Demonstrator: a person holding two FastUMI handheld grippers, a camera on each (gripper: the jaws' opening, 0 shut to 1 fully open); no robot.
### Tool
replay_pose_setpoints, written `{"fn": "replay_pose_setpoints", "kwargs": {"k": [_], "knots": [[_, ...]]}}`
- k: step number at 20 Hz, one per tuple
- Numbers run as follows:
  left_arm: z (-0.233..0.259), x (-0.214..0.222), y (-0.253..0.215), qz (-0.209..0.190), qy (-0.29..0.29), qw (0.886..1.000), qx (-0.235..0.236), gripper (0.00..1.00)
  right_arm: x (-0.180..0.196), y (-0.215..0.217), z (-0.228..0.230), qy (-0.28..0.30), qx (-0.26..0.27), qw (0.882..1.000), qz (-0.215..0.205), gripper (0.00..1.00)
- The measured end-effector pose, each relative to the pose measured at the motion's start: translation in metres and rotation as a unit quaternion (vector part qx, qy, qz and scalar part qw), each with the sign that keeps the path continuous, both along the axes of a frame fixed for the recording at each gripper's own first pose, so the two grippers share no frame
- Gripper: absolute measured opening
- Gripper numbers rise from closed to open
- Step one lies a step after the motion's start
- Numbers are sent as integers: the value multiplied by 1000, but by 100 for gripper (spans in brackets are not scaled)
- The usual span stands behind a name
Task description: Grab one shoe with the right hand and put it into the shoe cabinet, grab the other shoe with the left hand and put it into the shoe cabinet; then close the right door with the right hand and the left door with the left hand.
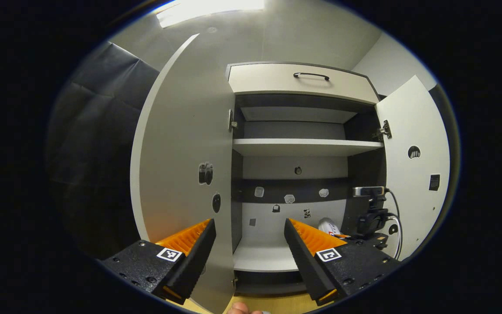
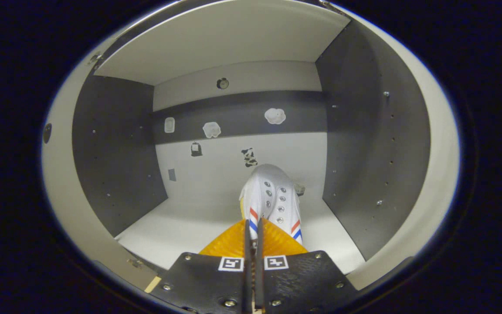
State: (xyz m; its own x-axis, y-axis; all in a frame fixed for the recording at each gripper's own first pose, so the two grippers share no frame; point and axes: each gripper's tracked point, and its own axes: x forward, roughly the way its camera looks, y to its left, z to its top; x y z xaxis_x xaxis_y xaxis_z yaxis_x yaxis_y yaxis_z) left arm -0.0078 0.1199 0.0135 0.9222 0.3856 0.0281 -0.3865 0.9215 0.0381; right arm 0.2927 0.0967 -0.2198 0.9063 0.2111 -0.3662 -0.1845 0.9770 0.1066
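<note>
White canvas sneaker (image 2: 273, 198) with metal eyelets and red-blue stripes, clamped at the heel by the right gripper (image 2: 253, 237) inside the shoe cabinet's (image 2: 364, 144) lower compartment; left gripper (image 1: 251, 237) held open before it

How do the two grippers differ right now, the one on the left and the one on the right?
The left gripper has its fingers spread wide apart with nothing between them; the right gripper has its fingers pressed nearly together on the heel end of a white shoe. The left gripper sits outside the shoe cabinet, facing its open doors; the right gripper reaches into the bottom compartment. Both carry square marker tags.
</note>
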Motion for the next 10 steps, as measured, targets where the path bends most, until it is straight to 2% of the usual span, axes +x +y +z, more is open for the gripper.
{"fn": "replay_pose_setpoints", "kwargs": {"k": [5, 6, 7, 8, 10], "knots": [[-1, -6, 1, 7, 3, 1000, 1, 92, 20, 10, -37, 34, -14, 999, -2, 3], [-3, -8, 1, 8, 5, 1000, 0, 96, 22, 12, -42, 40, -12, 999, -3, 3], [-4, -10, 1, 10, 7, 1000, -1, 92, 24, 13, -43, 41, -11, 999, -4, 3], [-5, -12, 1, 12, 8, 1000, -1, 96, 26, 11, -43, 38, -13, 999, -10, 3], [-7, -15, 1, 16, 10, 1000, -3, 92, 24, 12, -42, 42, -7, 999, -9, 3]]}}
